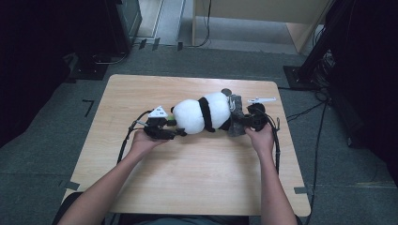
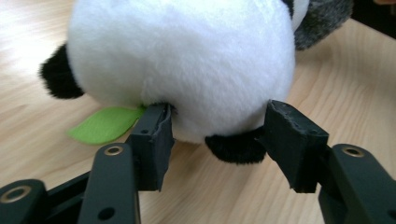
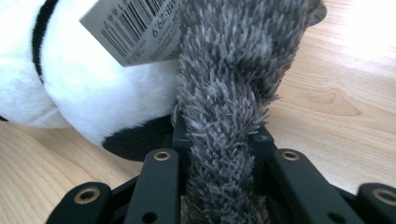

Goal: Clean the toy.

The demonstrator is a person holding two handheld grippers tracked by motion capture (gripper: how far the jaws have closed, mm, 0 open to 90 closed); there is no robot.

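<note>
While the wooden table (image 1: 155, 187) carries everything, the biggest thing on it is a plush panda (image 1: 202, 112), lying on its side across the middle of the far half. Its body is round and white, with a black band around the middle and small black paws. In the left gripper view its white bulk swells above the jaws, with one black paw (image 2: 236, 147) tucked under it and another out at the far side. A shaggy grey plush piece (image 3: 224, 140) lies against the panda's right end, and a white barcode tag (image 3: 133, 25) hangs beside it. A small green felt leaf (image 2: 105, 123) lies flat on the wood under the panda's left end.

At that left end, the left gripper (image 2: 217, 135) has its jaws at a middling width around the lower bulge of the white fur. One pad touches the fur by the leaf and the other sits at its edge beside the black paw; whether they actually press into it cannot be told.

At the opposite end, the right gripper (image 3: 219, 140) has its jaws clamped on the grey plush piece, which runs up between them, just beside the panda's white body.
</note>
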